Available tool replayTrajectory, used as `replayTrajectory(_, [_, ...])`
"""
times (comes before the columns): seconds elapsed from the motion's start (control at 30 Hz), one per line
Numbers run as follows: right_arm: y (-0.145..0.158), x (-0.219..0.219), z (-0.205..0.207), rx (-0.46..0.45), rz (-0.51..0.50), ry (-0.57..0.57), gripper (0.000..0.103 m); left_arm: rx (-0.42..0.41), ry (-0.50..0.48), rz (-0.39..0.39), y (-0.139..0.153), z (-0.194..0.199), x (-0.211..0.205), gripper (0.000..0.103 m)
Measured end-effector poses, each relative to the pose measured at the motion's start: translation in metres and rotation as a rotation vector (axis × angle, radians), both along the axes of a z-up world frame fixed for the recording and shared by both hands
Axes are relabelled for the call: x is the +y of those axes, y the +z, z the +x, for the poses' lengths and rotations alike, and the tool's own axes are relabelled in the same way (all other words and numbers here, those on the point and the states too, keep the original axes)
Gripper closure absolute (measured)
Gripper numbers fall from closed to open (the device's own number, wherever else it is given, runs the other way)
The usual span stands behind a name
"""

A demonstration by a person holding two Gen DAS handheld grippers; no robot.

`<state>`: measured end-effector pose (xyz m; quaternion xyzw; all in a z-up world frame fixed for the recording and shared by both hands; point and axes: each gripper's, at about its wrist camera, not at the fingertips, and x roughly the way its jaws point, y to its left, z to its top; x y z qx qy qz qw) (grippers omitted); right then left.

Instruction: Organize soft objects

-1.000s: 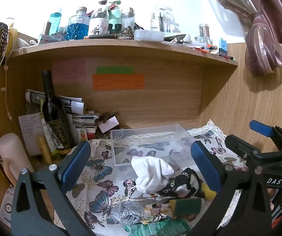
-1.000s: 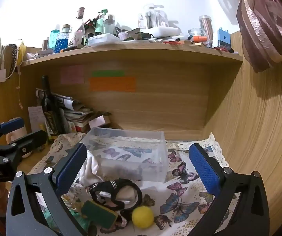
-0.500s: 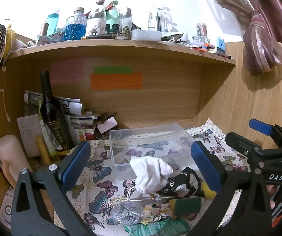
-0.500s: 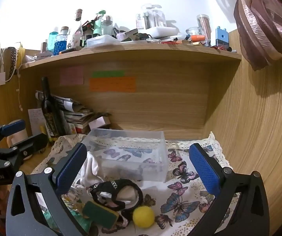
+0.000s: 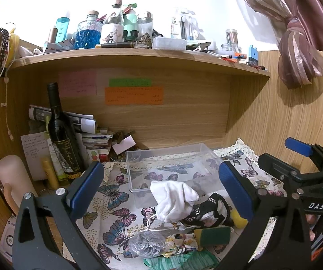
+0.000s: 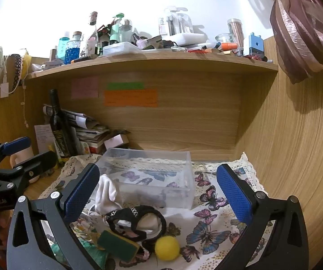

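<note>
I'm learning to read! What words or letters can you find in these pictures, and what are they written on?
"DAS": white letters on the black right gripper, seen from the left wrist.
White lettering on the black left gripper, seen from the right wrist: too blurred to read.
Gold script on the dark glass wine bottle: too small.
Orange sticky note, green note, pink note: writing too faint.
White handwritten paper: too small.
</note>
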<state>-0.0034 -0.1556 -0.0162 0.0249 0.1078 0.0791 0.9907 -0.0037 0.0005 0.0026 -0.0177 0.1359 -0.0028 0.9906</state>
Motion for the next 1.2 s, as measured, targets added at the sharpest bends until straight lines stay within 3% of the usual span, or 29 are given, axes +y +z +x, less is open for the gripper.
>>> replayTrajectory(1.2, [0.0004, 0.0049, 0.0001, -0.004, -0.004, 0.011, 0.000, 0.002, -0.004, -0.017, 0.0006, 0.0027, 0.0018, 0.000])
